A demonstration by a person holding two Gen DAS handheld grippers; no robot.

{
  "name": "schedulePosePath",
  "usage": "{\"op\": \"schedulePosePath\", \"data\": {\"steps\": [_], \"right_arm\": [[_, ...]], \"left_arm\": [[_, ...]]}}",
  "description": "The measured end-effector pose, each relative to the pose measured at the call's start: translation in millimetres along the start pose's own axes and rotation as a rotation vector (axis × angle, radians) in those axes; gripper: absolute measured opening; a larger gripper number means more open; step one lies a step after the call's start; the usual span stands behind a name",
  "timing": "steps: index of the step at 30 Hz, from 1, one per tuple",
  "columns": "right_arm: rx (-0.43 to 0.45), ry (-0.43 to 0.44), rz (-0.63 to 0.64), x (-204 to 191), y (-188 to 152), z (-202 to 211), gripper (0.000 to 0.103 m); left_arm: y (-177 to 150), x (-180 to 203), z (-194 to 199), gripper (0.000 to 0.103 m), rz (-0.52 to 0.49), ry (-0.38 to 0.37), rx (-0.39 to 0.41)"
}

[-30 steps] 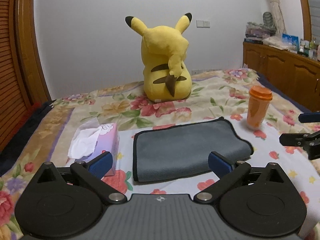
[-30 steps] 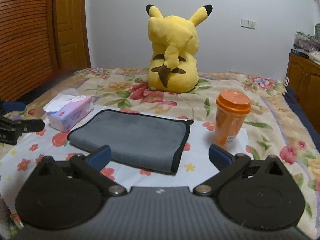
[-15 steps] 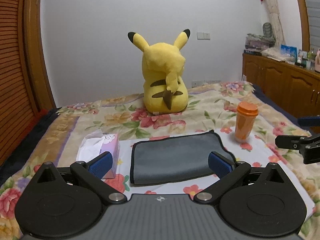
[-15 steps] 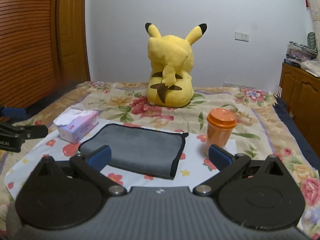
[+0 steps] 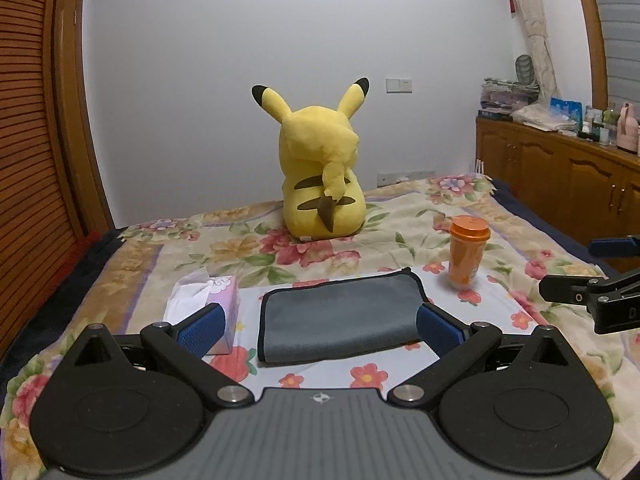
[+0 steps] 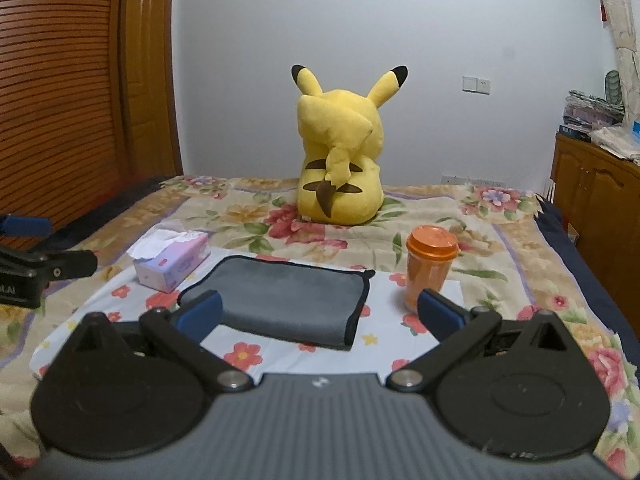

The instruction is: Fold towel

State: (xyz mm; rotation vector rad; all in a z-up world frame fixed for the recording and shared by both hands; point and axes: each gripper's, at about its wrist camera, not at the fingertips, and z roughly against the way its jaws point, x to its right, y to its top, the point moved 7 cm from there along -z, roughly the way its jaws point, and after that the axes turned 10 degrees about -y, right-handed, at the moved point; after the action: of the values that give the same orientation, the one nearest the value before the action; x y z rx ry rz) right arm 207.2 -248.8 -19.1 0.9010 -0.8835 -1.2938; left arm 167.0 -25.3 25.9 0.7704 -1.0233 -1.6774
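A grey towel (image 5: 340, 316) with dark trim lies folded flat on the white floral sheet (image 5: 320, 372); it also shows in the right wrist view (image 6: 288, 300). My left gripper (image 5: 320, 328) is open and empty, held above the bed short of the towel's near edge. My right gripper (image 6: 320, 316) is open and empty, also held back from the towel. The right gripper shows at the right edge of the left wrist view (image 5: 592, 276). The left gripper shows at the left edge of the right wrist view (image 6: 36, 248).
A pink tissue box (image 5: 208, 304) stands left of the towel and an orange lidded cup (image 5: 466, 252) to its right. A yellow plush toy (image 5: 324, 184) sits behind on the floral bedspread. A wooden cabinet (image 5: 560, 184) stands at right, a wooden door (image 6: 80, 80) at left.
Both grippers have pulled back and up from the towel, which now looks smaller and farther away. The towel has not moved. Both grippers stay open.
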Motion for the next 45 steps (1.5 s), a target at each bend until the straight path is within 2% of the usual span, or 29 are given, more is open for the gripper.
{"op": "schedulePosePath", "data": {"steps": [15, 23, 45], "right_arm": [[0.005, -0.009, -0.032, 1.6, -14.2, 37.5, 0.103], [0.014, -0.010, -0.022, -1.0, -21.8, 51.3, 0.103], [-0.046, 0.005, -0.041, -23.3, -75.6, 34.1, 0.103]], "left_arm": [[-23.4, 15.7, 34.0, 0.103, 0.002, 0.000, -0.016], [-37.0, 17.6, 39.5, 0.103, 0.038, -0.007, -0.015], [-99.1, 13.3, 17.0, 0.103, 0.119, -0.005, -0.078]]}}
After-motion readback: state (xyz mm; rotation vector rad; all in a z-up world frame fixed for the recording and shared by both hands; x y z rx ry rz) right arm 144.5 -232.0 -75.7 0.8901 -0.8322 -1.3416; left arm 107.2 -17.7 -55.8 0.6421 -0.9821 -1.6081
